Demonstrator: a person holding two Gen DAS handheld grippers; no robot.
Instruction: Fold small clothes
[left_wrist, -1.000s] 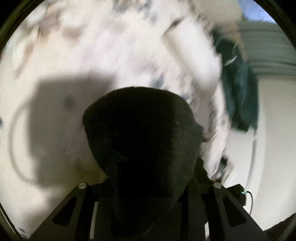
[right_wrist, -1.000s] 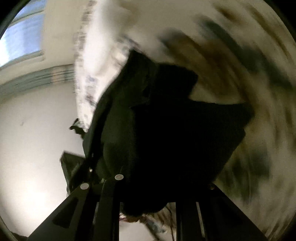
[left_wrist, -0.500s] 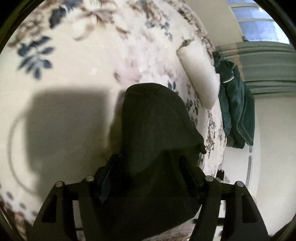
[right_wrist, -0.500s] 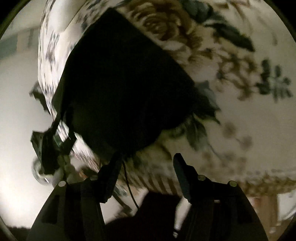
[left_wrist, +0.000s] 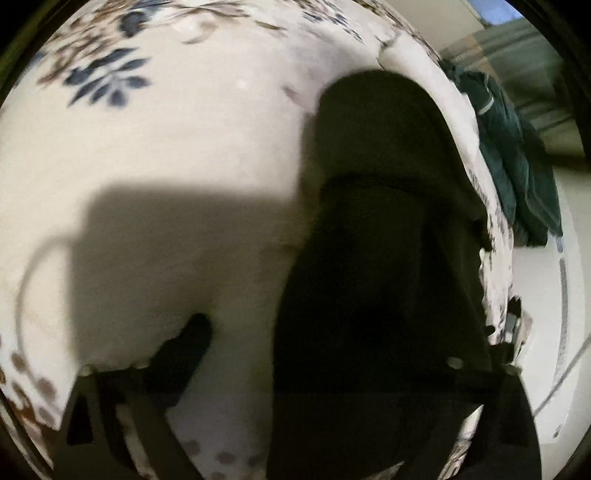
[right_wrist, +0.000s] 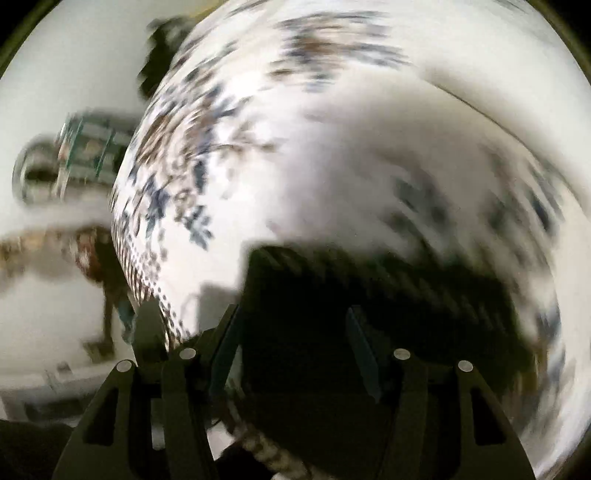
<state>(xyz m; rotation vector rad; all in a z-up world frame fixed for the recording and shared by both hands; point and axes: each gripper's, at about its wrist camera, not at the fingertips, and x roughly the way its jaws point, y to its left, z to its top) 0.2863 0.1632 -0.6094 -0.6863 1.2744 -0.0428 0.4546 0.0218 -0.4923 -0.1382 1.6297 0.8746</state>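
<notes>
A small dark garment (left_wrist: 384, 236) lies on the floral bedspread (left_wrist: 177, 155). In the left wrist view it fills the right half of the frame and covers the right finger. My left gripper (left_wrist: 314, 347) is open; its left finger (left_wrist: 184, 347) lies bare on the bedspread, apart from the cloth. In the right wrist view, which is blurred by motion, the dark garment (right_wrist: 388, 295) lies between and ahead of my right gripper (right_wrist: 295, 325), whose fingers stand apart.
A dark green garment (left_wrist: 517, 162) hangs at the far right beyond the bed edge, next to a white pillow (left_wrist: 417, 70). In the right wrist view a blurred shelf or rack (right_wrist: 88, 147) stands off the bed's left side, over a pale floor.
My left gripper has opened and shifted left, leaving the dark garment lying on the bed. My right gripper let go earlier and has swung fast, so its view is smeared.
</notes>
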